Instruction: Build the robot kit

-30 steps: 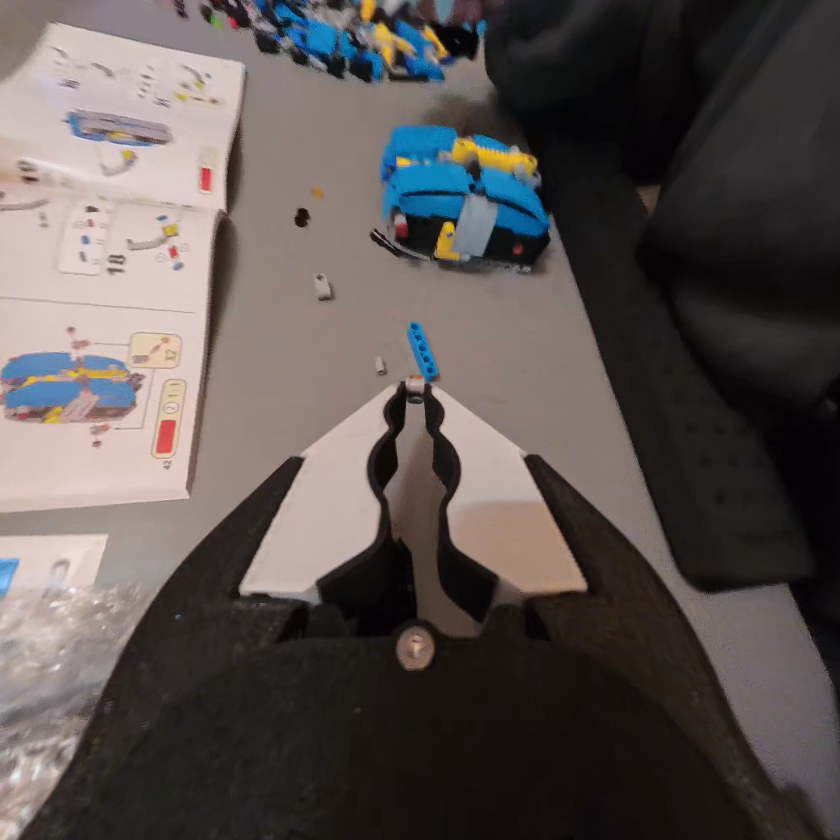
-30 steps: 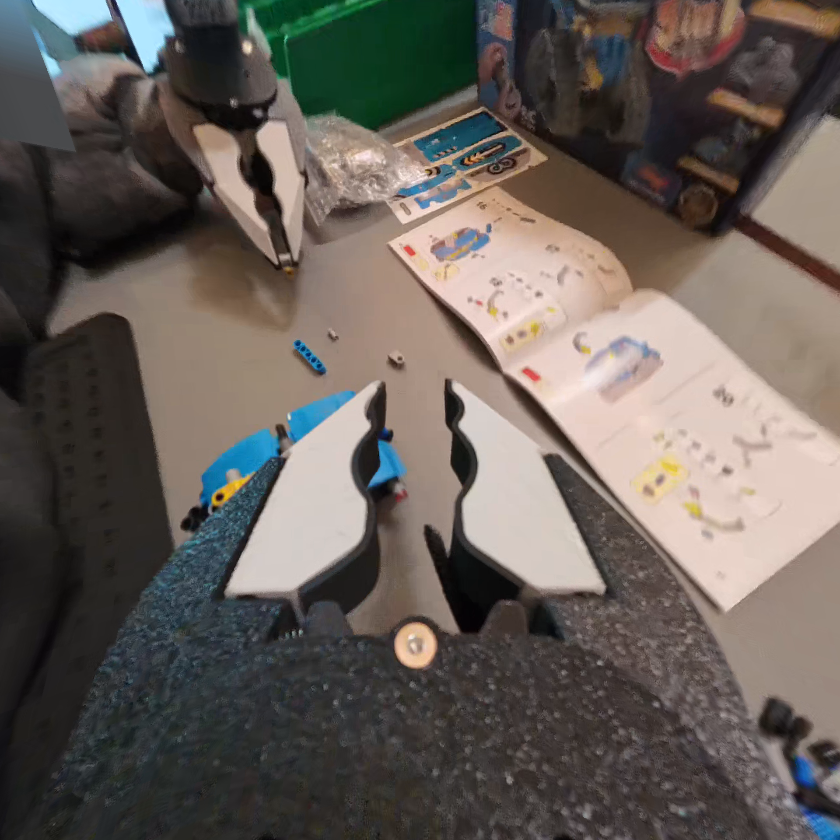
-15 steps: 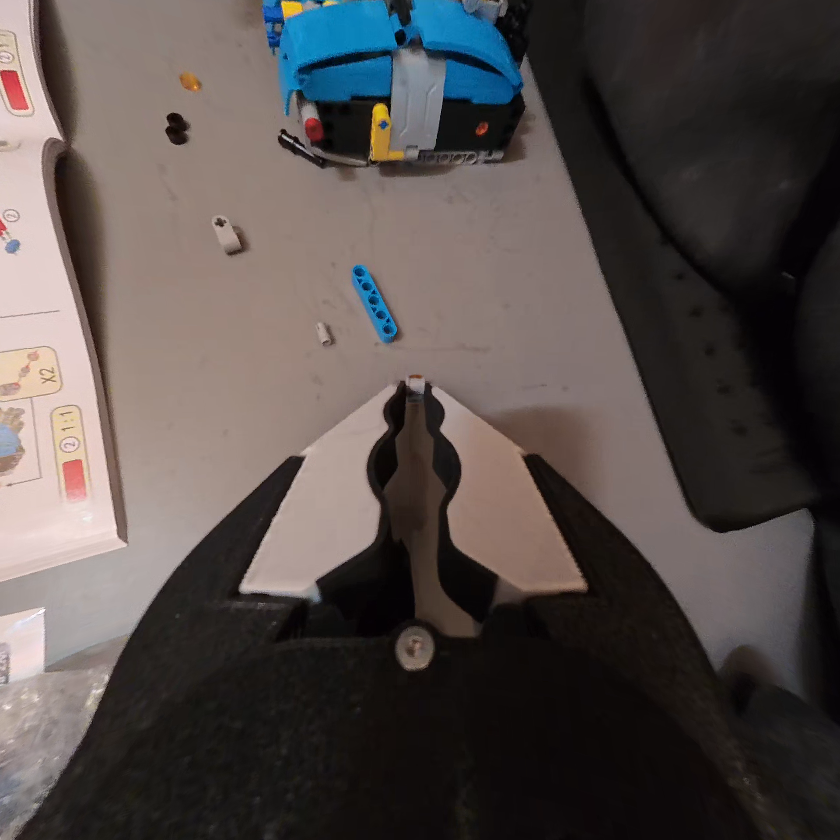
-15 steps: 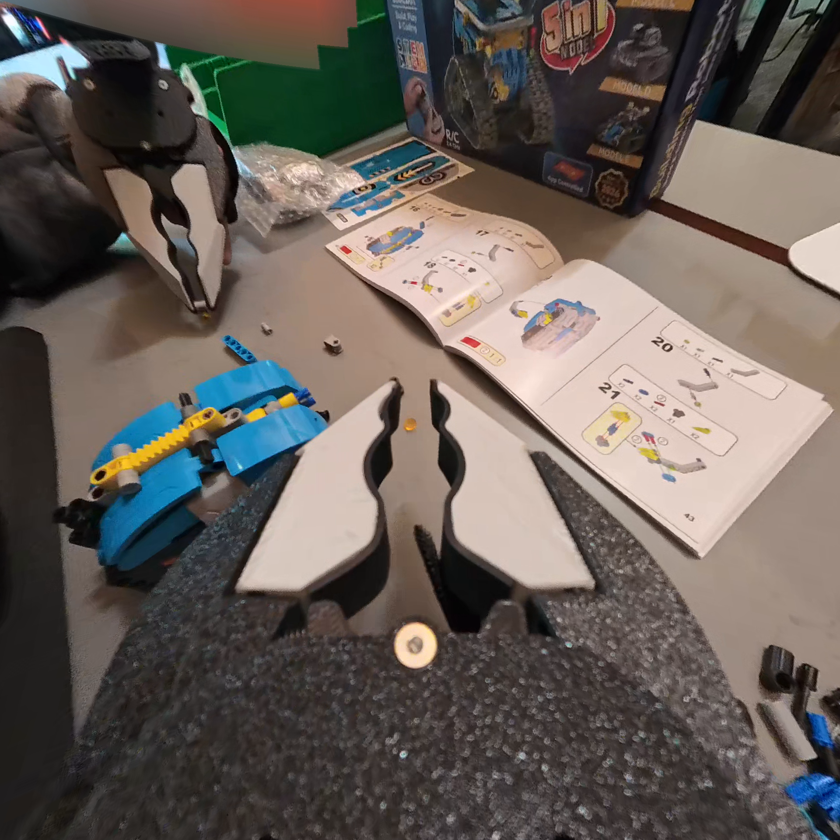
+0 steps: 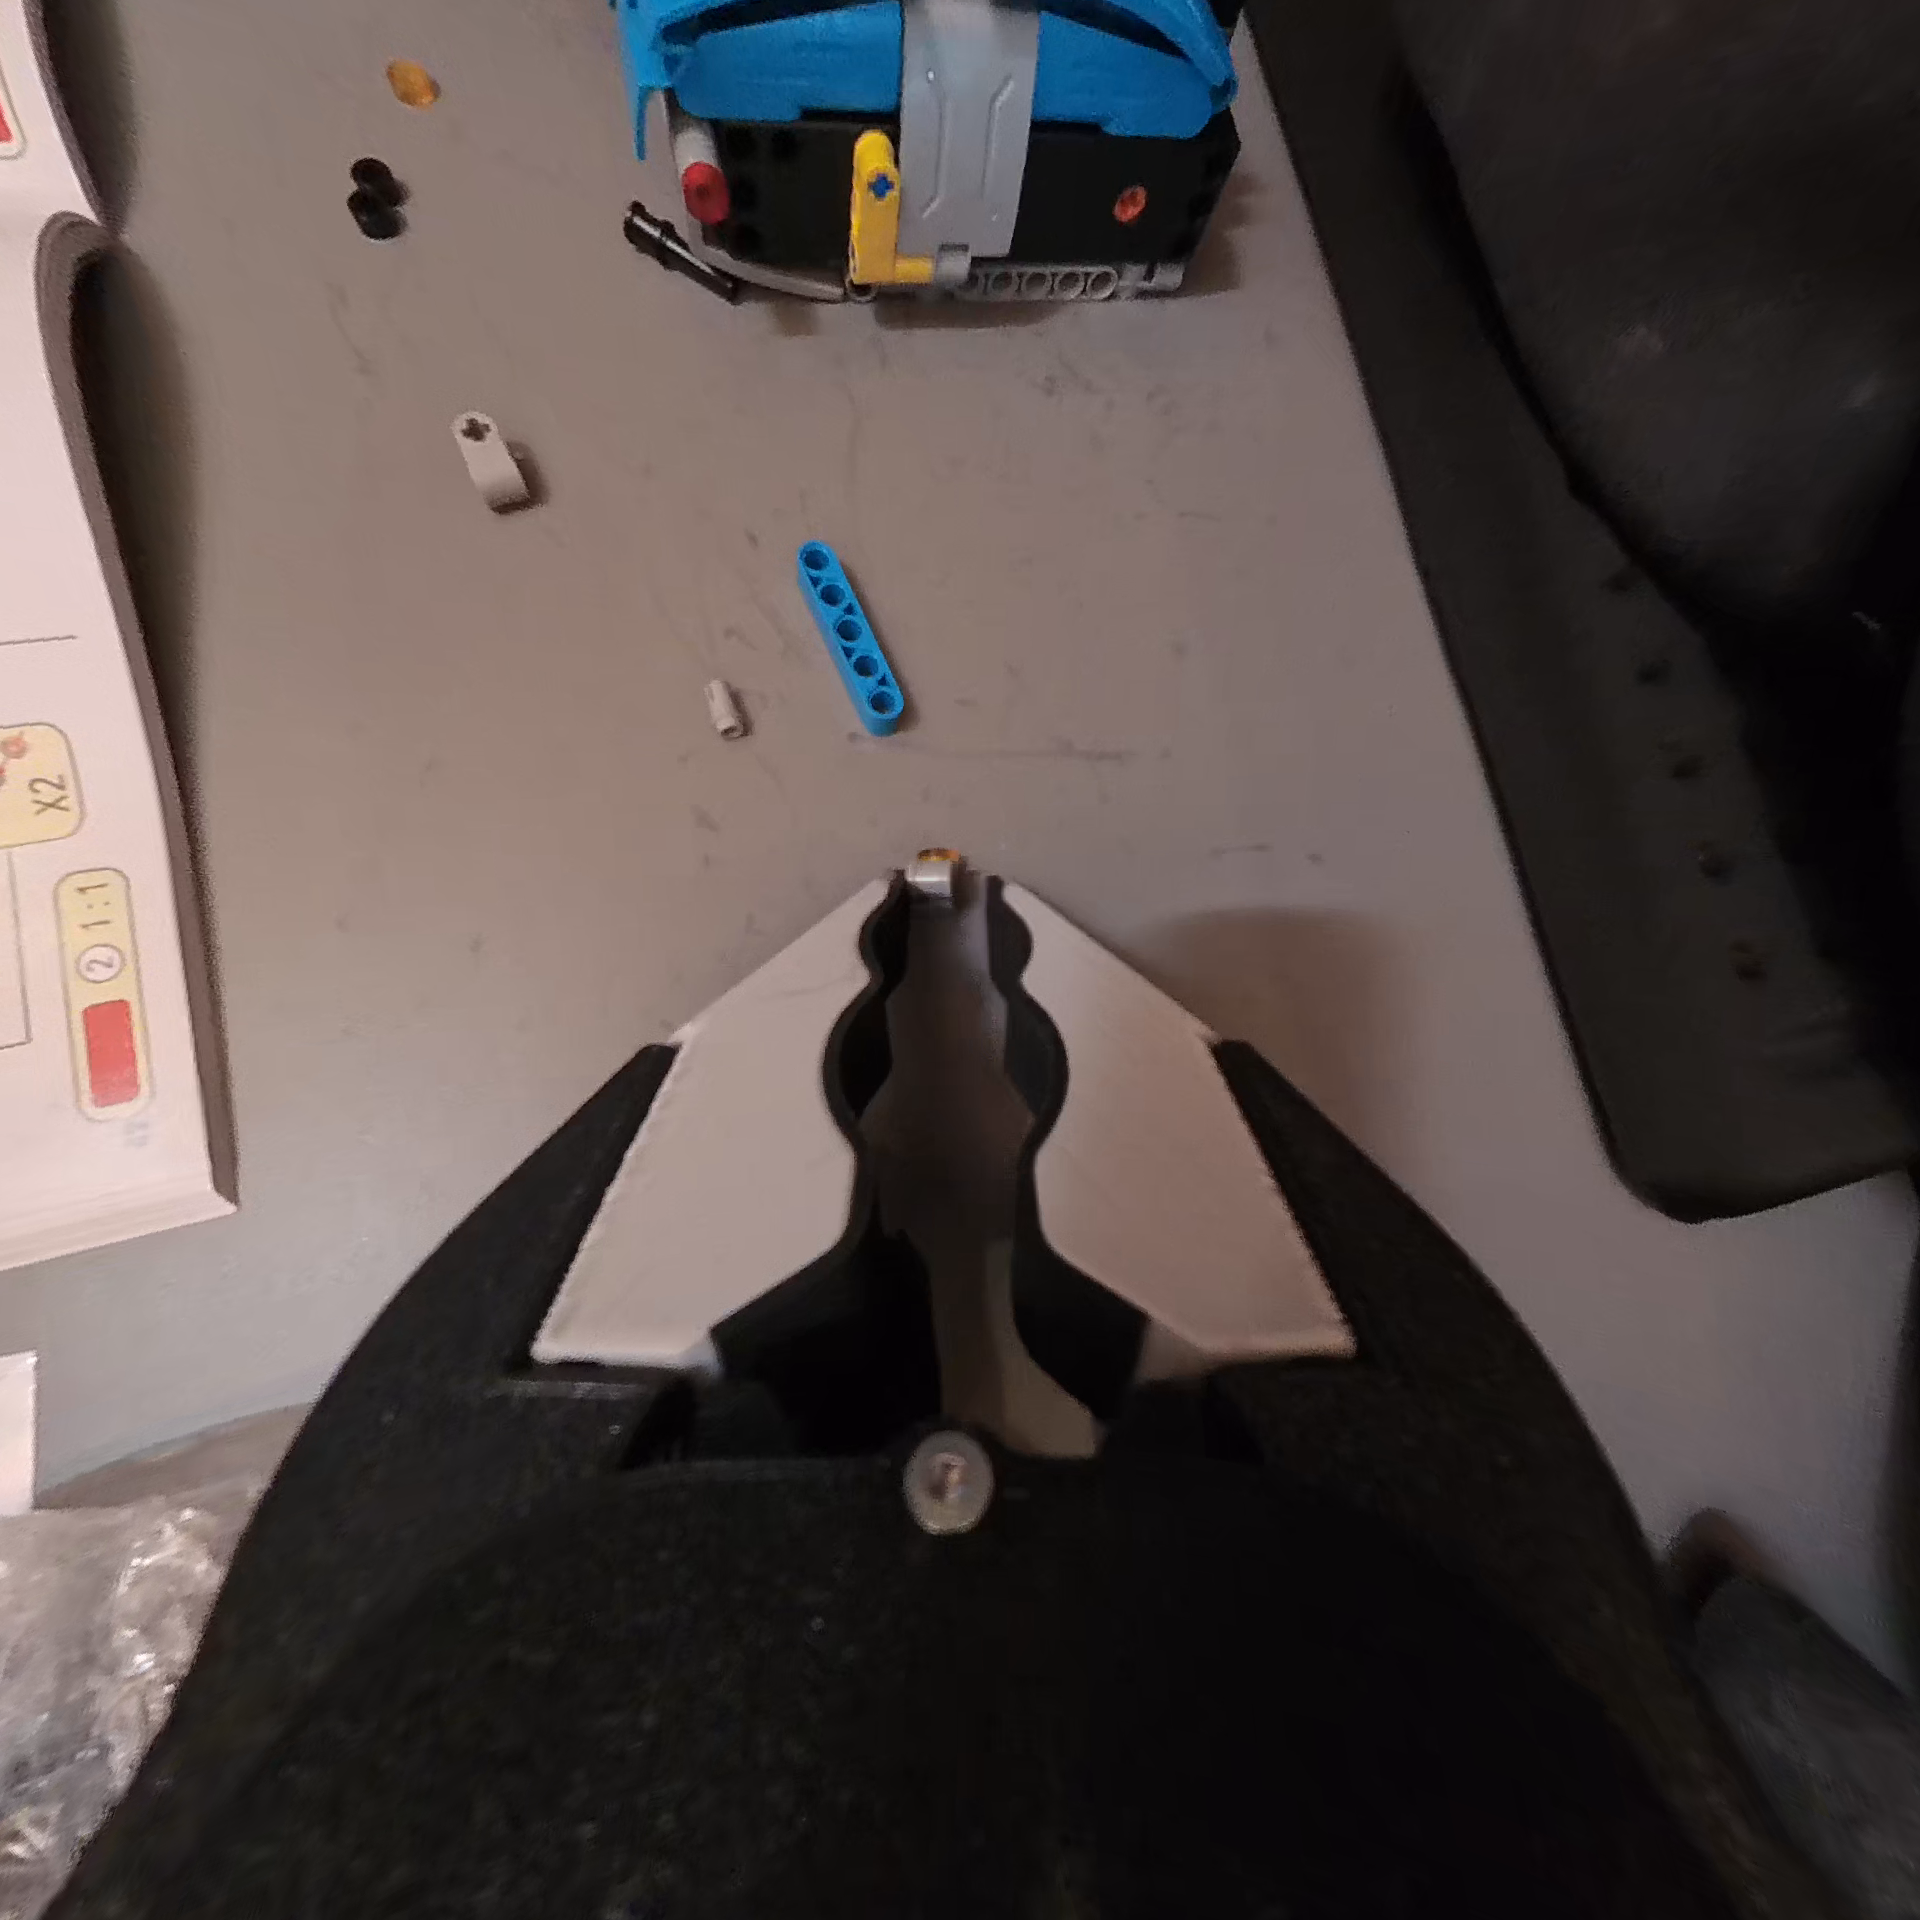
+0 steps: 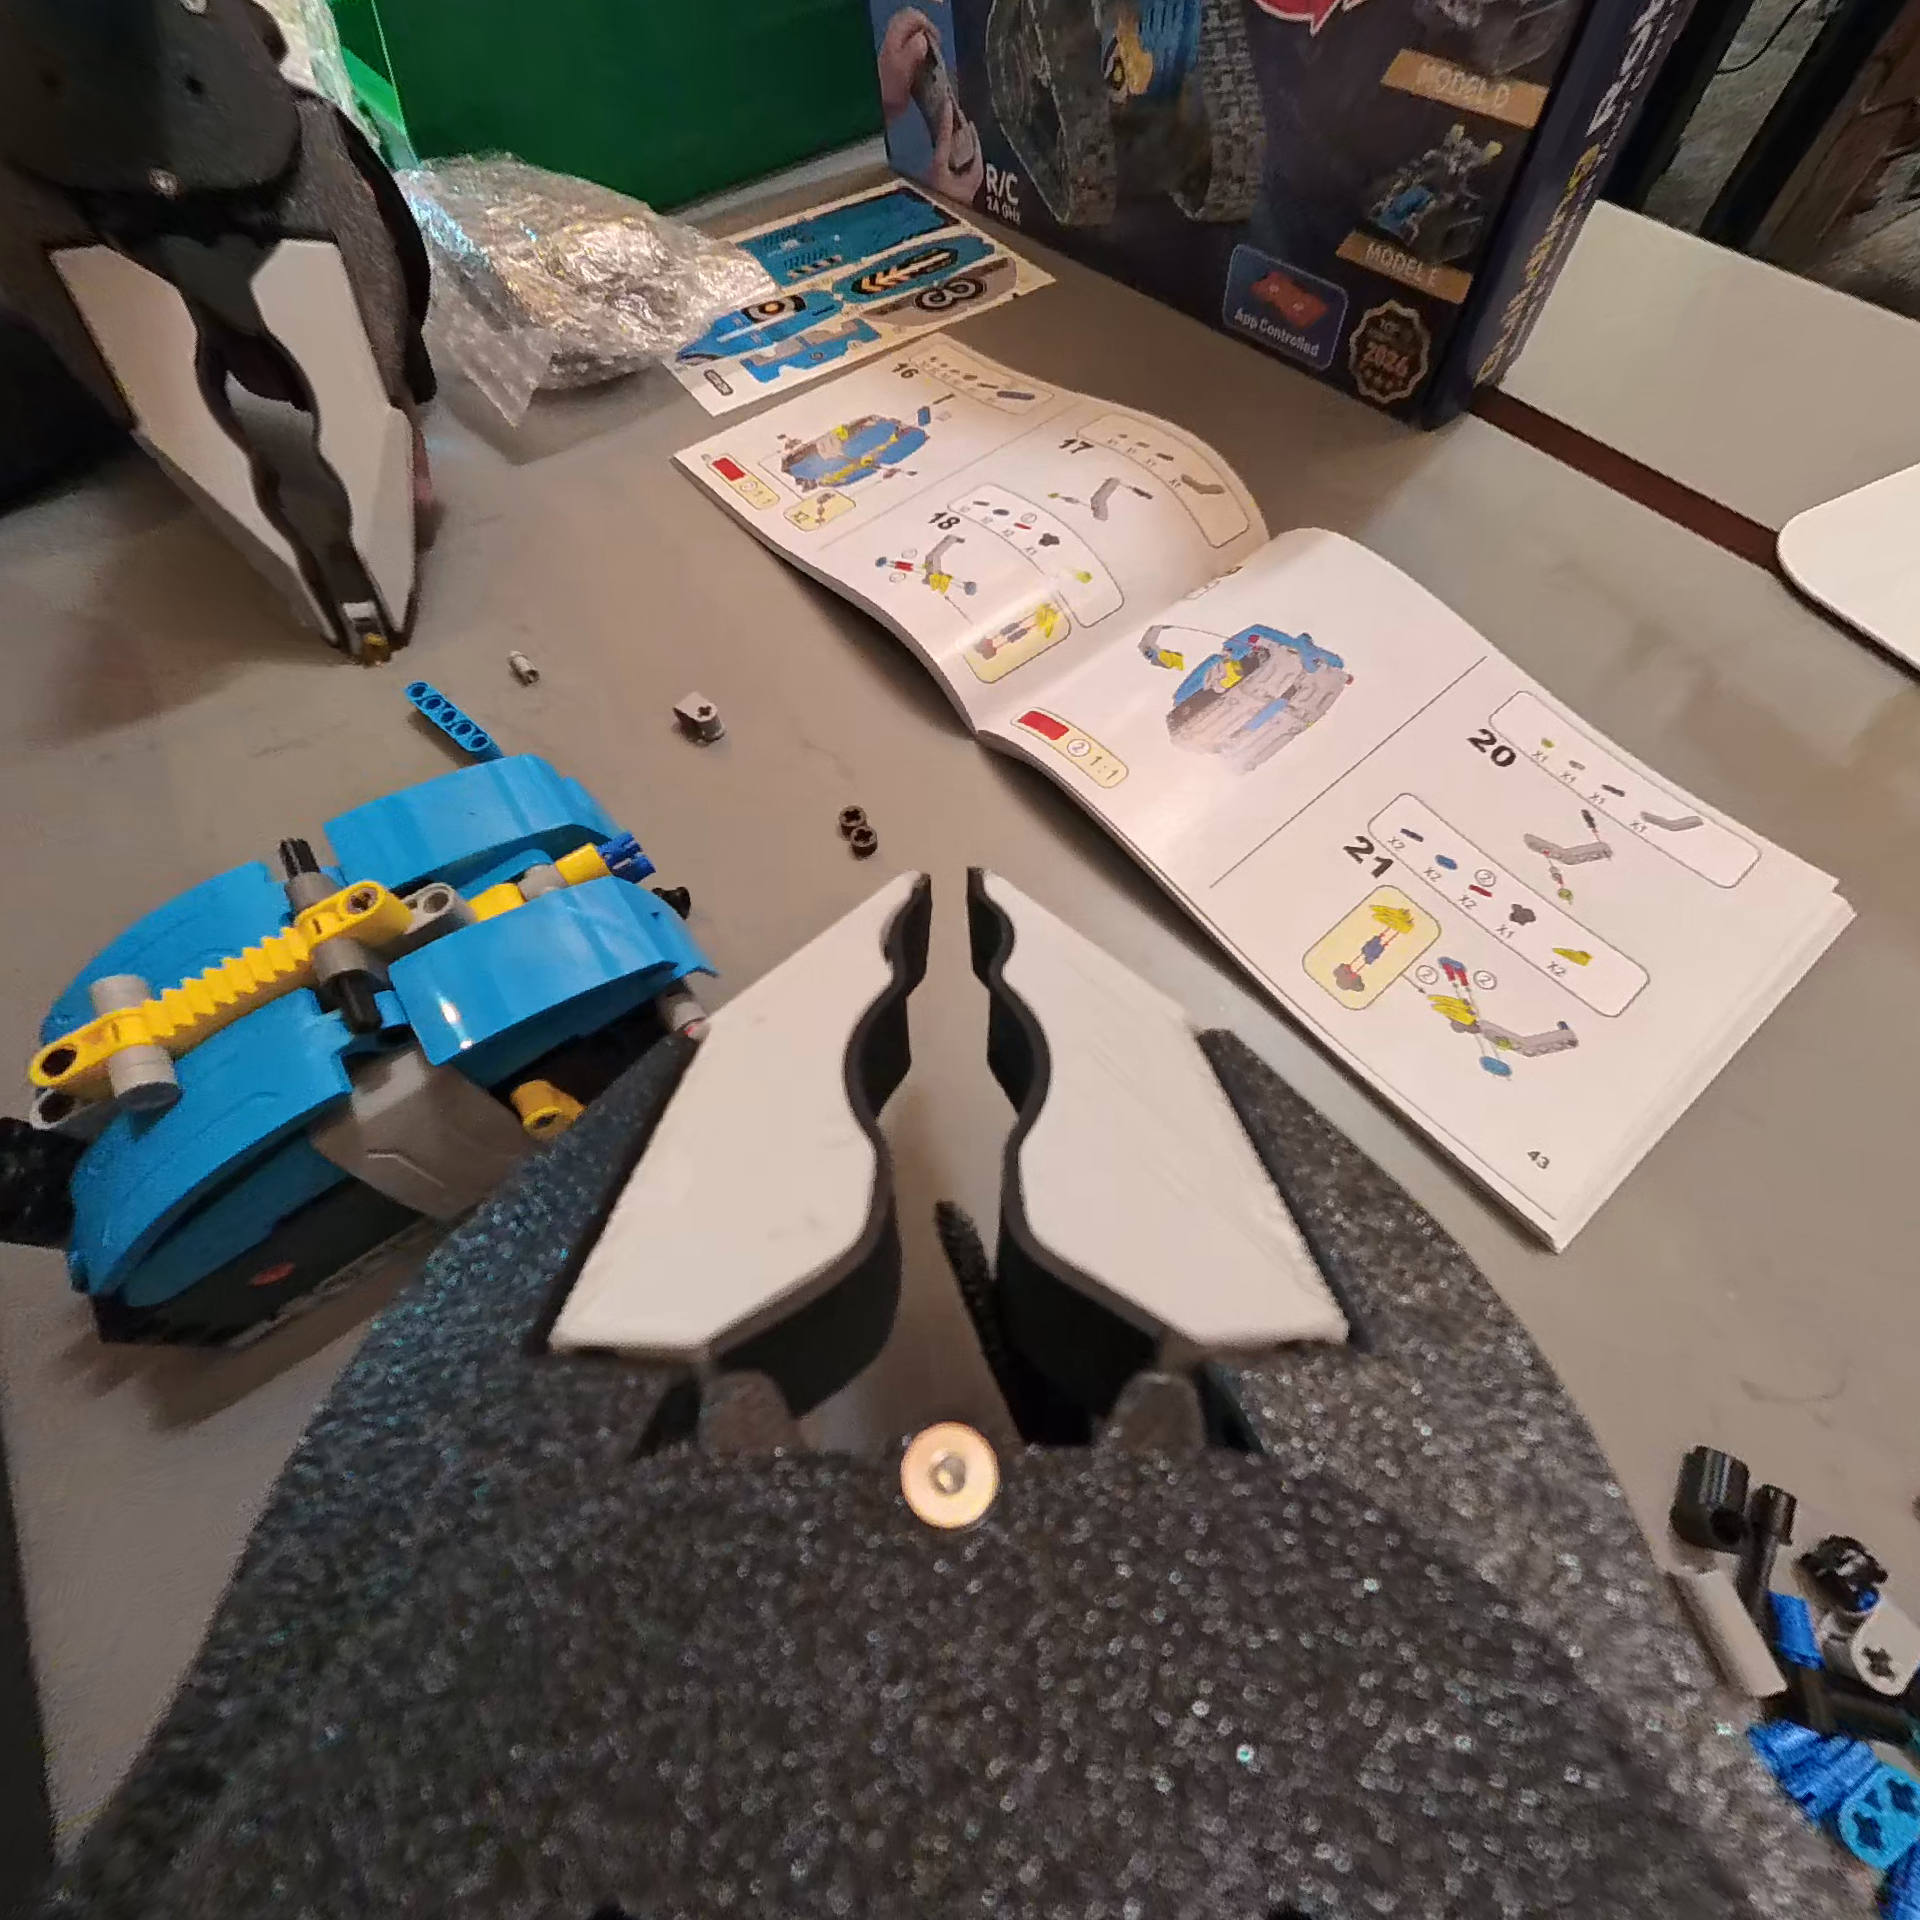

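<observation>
My left gripper (image 5: pixel 940 896) is shut on a tiny grey piece with an orange end (image 5: pixel 932 869), held low over the grey table (image 5: pixel 1039 520). It also shows in the right wrist view (image 6: pixel 364 636), tips down by the table. A blue beam with holes (image 5: pixel 849 639) and a small grey bush (image 5: pixel 726 709) lie just ahead of it. My right gripper (image 6: pixel 948 883) is almost shut, with a thin slit between the tips and nothing in them. It hovers beside a blue, yellow and black brick model (image 6: pixel 312 1018), near a black piece (image 6: pixel 857 831).
An open instruction booklet (image 6: pixel 1299 790) lies to the right. Behind it are a sticker sheet (image 6: pixel 852 281), a plastic bag (image 6: pixel 561 270), a dark box (image 6: pixel 1299 156) and a green box (image 6: pixel 623 83). A grey connector (image 5: pixel 488 462) and an orange stud (image 5: pixel 412 83) lie loose. Loose bricks (image 6: pixel 1808 1621) are near right. My right fingertips sit around 25 cm from my left ones. From my right tips it is roughly 5 cm to the orange stud (image 5: pixel 412 83); from my left, 20 cm.
My left gripper has moved forward and lower toward the blue beam, still holding its piece. My right gripper's jaws have narrowed from well apart to a thin slit and now cover the orange stud.
</observation>
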